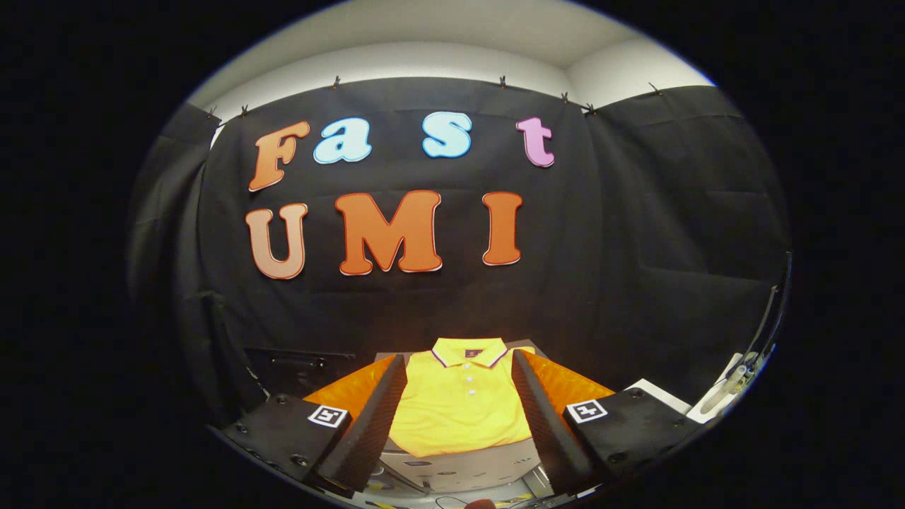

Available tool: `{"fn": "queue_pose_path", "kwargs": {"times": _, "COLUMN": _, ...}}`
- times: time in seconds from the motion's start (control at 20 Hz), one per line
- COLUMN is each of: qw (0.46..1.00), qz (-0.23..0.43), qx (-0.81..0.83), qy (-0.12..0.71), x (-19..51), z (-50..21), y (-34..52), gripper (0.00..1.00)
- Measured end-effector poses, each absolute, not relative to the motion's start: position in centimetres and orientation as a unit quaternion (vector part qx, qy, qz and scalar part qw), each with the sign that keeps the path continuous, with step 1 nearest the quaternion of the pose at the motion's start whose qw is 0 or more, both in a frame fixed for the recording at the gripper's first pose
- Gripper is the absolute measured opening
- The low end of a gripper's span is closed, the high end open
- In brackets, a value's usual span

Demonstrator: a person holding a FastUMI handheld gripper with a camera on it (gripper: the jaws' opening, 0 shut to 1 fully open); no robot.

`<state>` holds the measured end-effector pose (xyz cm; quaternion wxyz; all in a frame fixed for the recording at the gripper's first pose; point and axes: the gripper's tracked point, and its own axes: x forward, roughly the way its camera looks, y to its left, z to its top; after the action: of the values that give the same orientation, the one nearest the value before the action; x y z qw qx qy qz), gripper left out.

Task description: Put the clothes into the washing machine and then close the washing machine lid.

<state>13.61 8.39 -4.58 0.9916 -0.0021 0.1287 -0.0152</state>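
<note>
Clothes here mean one yellow polo shirt (459,406), spread flat with its collar at the far end and its hem toward the gripper. The collar has a dark trim line, and a short row of pale buttons runs down the placket below it. The shirt lies on top of a light-coloured box-like appliance (463,470) — presumably the washing machine, though only its top edge and a bit of front panel with small markings can be made out beneath the hem.

The gripper (459,424) hovers just in front of the shirt with its two fingers spread wide apart; the garment shows in the gap between them, and neither finger touches it. Each finger base carries a small square black-and-white marker (329,416).

Beyond the shirt hangs the black cloth wall (636,247) of the booth. Off to the right of the right finger sits a white flat surface (661,394) — what it belongs to is unclear.
</note>
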Motion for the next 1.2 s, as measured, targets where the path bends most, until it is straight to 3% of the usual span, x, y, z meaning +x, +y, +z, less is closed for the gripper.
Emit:
{"fn": "queue_pose_path", "kwargs": {"times": 0.4, "qw": 0.981, "qz": 0.017, "qx": -0.001, "qy": 0.195, "x": 23.0, "z": -8.7, "y": 6.9, "gripper": 0.97}}
{"fn": "queue_pose_path", "kwargs": {"times": 0.6, "qw": 0.963, "qz": 0.027, "qx": -0.011, "qy": 0.268, "x": 26.4, "z": -14.0, "y": 6.8, "gripper": 0.97}}
{"fn": "queue_pose_path", "kwargs": {"times": 1.15, "qw": 0.892, "qz": 0.029, "qx": -0.004, "qy": 0.45, "x": 28.3, "z": -26.6, "y": 5.6, "gripper": 0.97}}
{"fn": "queue_pose_path", "kwargs": {"times": 1.2, "qw": 0.903, "qz": 0.025, "qx": 0.008, "qy": 0.428, "x": 29.3, "z": -26.0, "y": 5.5, "gripper": 0.97}}
